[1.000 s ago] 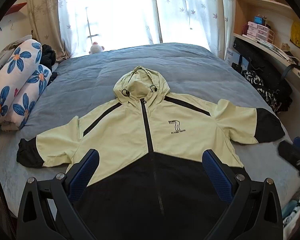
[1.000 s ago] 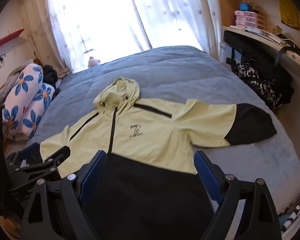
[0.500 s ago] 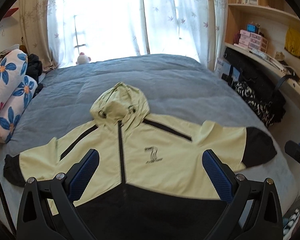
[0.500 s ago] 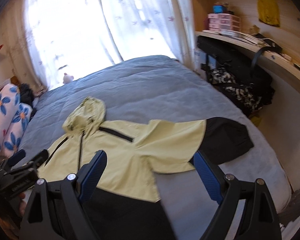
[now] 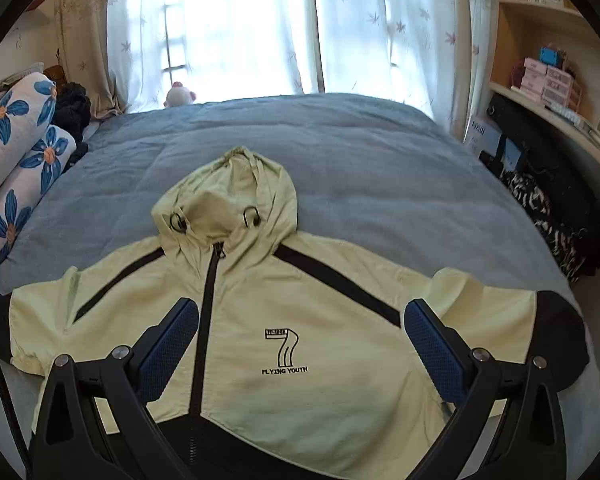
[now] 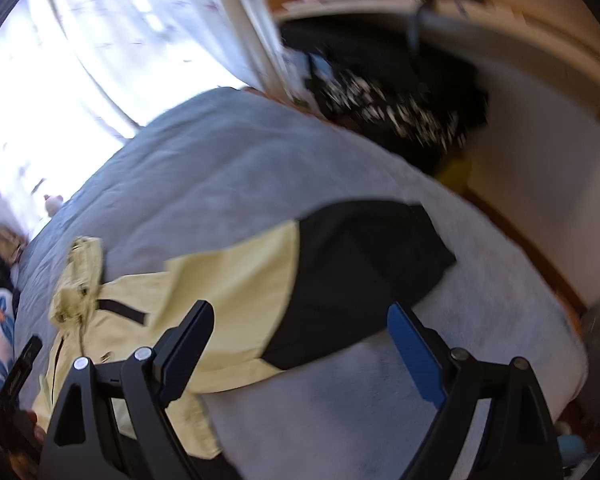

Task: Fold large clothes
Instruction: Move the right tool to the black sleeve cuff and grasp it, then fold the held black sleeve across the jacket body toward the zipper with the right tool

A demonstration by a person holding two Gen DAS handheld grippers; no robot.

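Two claws point(image 5: 300, 344) point(image 6: 300, 350) agape — over jacket point(image 5: 340, 360)

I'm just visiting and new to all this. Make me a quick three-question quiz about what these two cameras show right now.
1. True or false: the jacket lies front up on the bed, zipped.
2. Which number is printed on its chest?
3. The right gripper aims at: A the hood, B a black-cuffed sleeve, C the floral pillows.

Key: 1 true; 2 seven; 3 B.
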